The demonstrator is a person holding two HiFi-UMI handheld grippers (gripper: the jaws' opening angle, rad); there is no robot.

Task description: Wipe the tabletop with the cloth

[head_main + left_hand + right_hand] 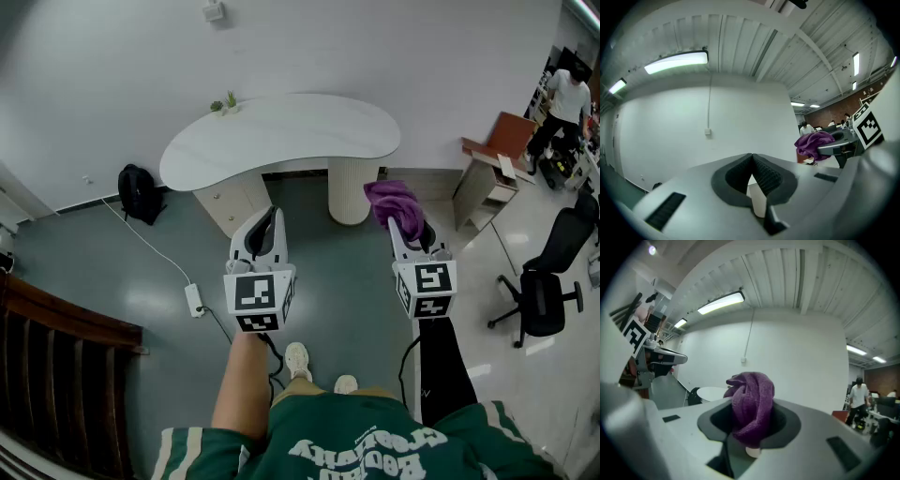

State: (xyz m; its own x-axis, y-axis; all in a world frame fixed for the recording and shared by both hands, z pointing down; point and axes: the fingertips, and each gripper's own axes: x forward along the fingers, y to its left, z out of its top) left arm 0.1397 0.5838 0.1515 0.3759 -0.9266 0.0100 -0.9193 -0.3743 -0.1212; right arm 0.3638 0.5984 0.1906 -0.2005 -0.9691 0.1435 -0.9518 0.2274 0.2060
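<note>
Left gripper (268, 225): held low over the grey floor (112, 272), well short of the tabletop. Its own view shows the jaws (752, 164) shut, the ribbed black pads pressed together.

Right gripper (411, 228): level with the left one and well apart from it. Its jaws are clamped on the purple terry cloth (394, 202).

Cloth: bunched into a twisted wad that stands up out of the right jaws (752, 399). It is in the air, not touching the tabletop. It also shows in the left gripper view as a purple lump (814, 143) at the tip of the right gripper.

Tabletop: white, kidney-shaped and glossy (281, 131), standing against the pale wall ahead of both grippers. A small green potted plant (225, 103) stands at its far left edge.

Hidden or unclear:
- The cloth covers the pads of the right jaws in the right gripper view and their tips in the head view.
- A small pale round shape under the wad cannot be identified.
- The ribbed cream pedestal (352, 192) and the drawer unit (234, 202) are partly tucked under the tabletop.
- The dark wooden railing (56, 375) is cut off by the left edge.

Surroundings:
- A black backpack (139, 192) leans on the wall.
- A white power strip (194, 300) lies on the floor.
- A black office chair (548, 281) stands at the right.
- A person in a white top (562, 103) stands far right, small and partly cut off.
</note>
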